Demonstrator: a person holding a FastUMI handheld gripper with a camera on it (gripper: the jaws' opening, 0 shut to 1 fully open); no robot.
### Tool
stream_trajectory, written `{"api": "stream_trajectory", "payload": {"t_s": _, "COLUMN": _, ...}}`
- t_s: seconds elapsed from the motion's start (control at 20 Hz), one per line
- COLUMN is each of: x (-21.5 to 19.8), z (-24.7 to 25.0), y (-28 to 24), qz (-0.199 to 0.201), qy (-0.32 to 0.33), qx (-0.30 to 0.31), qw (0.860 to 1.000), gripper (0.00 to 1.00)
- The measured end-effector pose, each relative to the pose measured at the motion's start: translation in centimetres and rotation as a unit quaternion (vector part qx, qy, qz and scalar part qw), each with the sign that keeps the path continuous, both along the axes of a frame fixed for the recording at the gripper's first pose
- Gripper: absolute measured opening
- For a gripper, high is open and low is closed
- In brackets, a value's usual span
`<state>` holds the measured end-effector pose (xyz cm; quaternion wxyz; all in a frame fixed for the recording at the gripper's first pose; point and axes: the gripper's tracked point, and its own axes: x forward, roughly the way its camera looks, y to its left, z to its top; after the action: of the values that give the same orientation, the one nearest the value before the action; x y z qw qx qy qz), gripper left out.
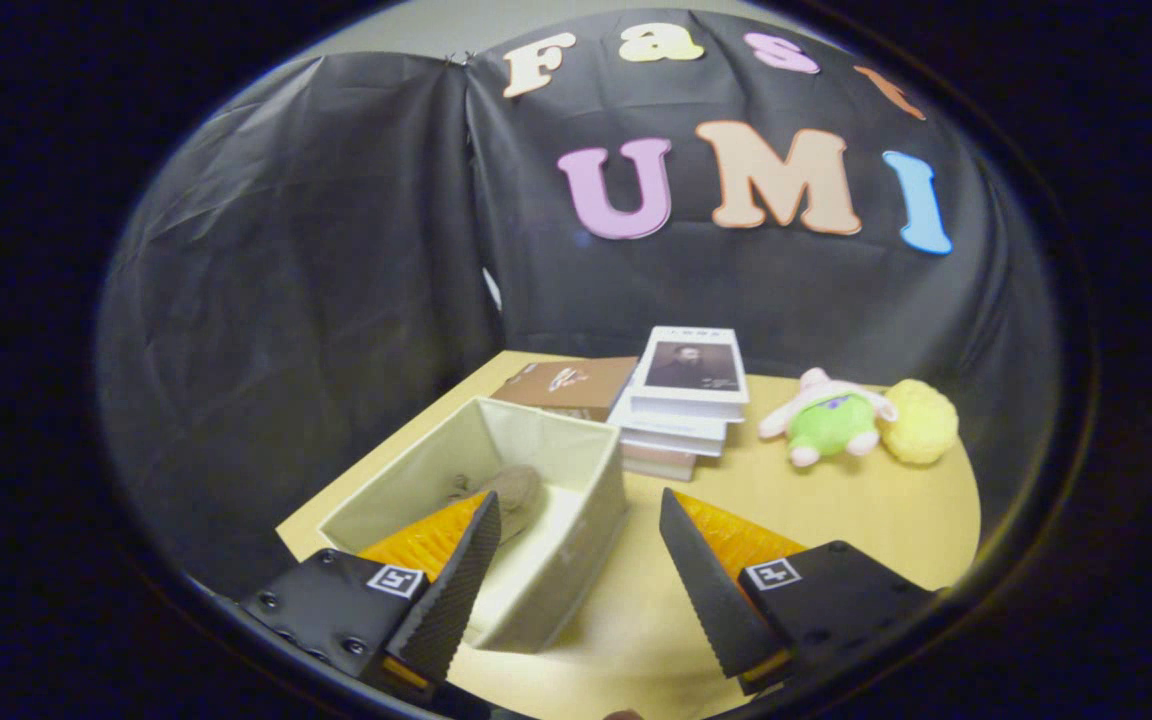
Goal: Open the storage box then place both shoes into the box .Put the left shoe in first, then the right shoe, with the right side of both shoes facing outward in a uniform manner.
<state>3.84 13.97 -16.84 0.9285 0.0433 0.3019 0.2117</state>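
Note:
An open beige fabric storage box (576, 470) stands on the tan table just ahead of my fingers. Inside it lies a grey-brown shoe (508, 490), partly hidden behind my left finger; I cannot tell which shoe it is or which side faces out. My gripper (578, 505) hovers above the box's near right corner, open, with nothing between the fingers. The left finger (456, 590) hangs over the box's inside, the right finger (701, 580) over the bare table beside the box's right wall.
Beyond the box lie a brown book (568, 386) and a stack of white books (684, 400). To their right sit a green and pink plush toy (829, 418) and a yellow fluffy ball (921, 421). The tan table (836, 510) ends at the black cloth walls.

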Motion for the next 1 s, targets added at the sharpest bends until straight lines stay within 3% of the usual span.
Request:
{"api": "stream_trajectory", "payload": {"t_s": 0.6, "x": -2.6, "z": -4.0, "y": -18.8, "qz": -0.096, "qy": -0.003, "qx": -0.081, "qw": 0.992, "gripper": 1.0}}
{"api": "stream_trajectory", "payload": {"t_s": 1.0, "x": -7.0, "z": -11.0, "y": -25.3, "qz": -0.111, "qy": 0.067, "qx": -0.105, "qw": 0.986, "gripper": 1.0}}
